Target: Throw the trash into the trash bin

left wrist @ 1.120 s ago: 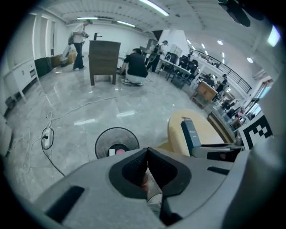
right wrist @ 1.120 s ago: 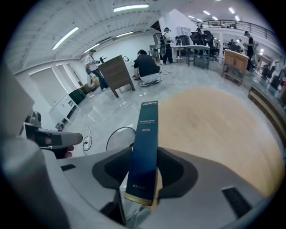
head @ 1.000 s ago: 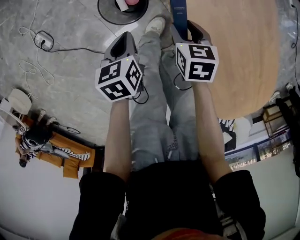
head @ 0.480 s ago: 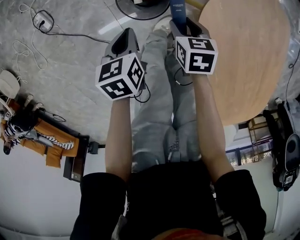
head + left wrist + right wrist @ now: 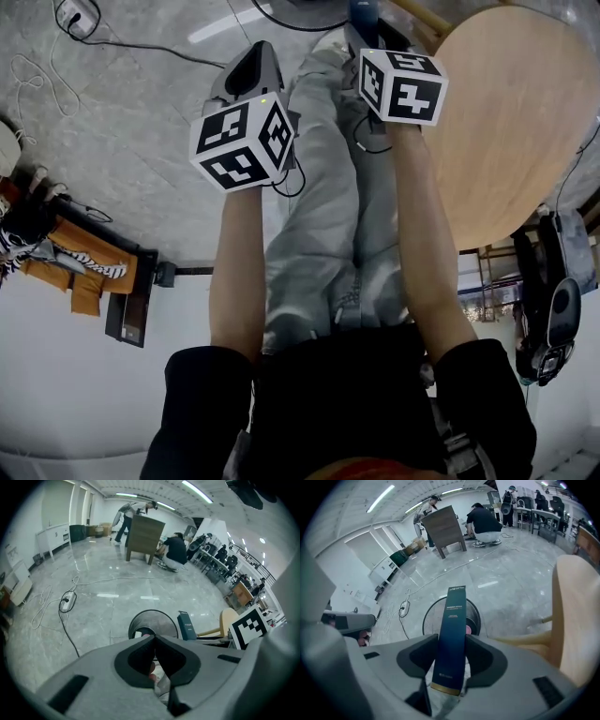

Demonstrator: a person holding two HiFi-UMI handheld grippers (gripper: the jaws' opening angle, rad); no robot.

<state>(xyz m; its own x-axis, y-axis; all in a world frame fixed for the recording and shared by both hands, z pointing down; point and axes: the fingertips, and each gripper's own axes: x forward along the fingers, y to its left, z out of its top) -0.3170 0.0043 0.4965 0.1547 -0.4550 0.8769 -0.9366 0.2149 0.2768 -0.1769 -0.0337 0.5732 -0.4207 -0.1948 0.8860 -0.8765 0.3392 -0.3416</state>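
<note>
- Trash – a dark blue carton point(image 5: 453, 611) – is clamped between the right gripper point(image 5: 452, 641) jaws.
- Trash bin point(image 5: 474, 615) stands on the floor beyond it.
- Left gripper point(image 5: 154, 639): jaws together, empty.

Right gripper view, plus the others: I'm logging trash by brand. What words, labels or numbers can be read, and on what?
Dark blue box in the right tongs: pale print near its top, a small mark near its bottom; all too small to read.
Marker cube: black-and-white squares, no letters.
Nothing else bears readable text.
</note>
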